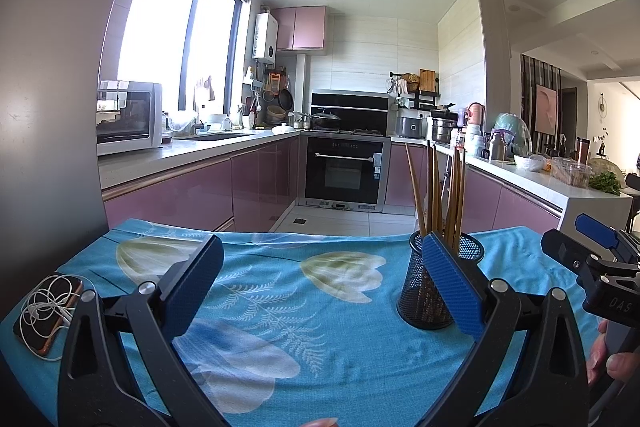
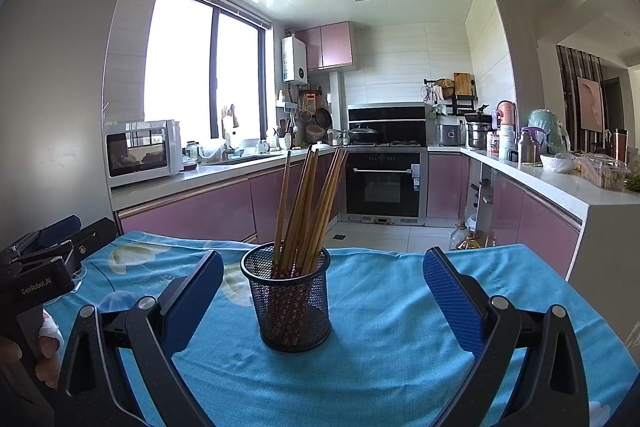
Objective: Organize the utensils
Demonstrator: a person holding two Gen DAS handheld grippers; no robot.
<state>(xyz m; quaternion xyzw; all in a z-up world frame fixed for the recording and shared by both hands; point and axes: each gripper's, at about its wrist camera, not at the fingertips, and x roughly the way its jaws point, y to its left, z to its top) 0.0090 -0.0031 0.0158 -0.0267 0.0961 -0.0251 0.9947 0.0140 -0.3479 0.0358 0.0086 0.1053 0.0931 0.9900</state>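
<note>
A black mesh cup (image 2: 290,301) stands upright on the blue floral tablecloth (image 2: 380,367), holding several wooden chopsticks (image 2: 308,211) that lean right. My right gripper (image 2: 322,303) is open and empty, its pads either side of the cup but nearer to me. In the left wrist view the cup (image 1: 424,287) and chopsticks (image 1: 440,195) sit just behind my right-hand pad. My left gripper (image 1: 322,291) is open and empty over the cloth, left of the cup. The right gripper's body (image 1: 600,267) shows at the right edge.
A phone with white earphones (image 1: 48,311) lies at the table's left edge. Beyond the table's far edge is a kitchen with pink cabinets, an oven (image 2: 384,183), a microwave (image 2: 140,151) and a cluttered counter on the right (image 2: 560,163).
</note>
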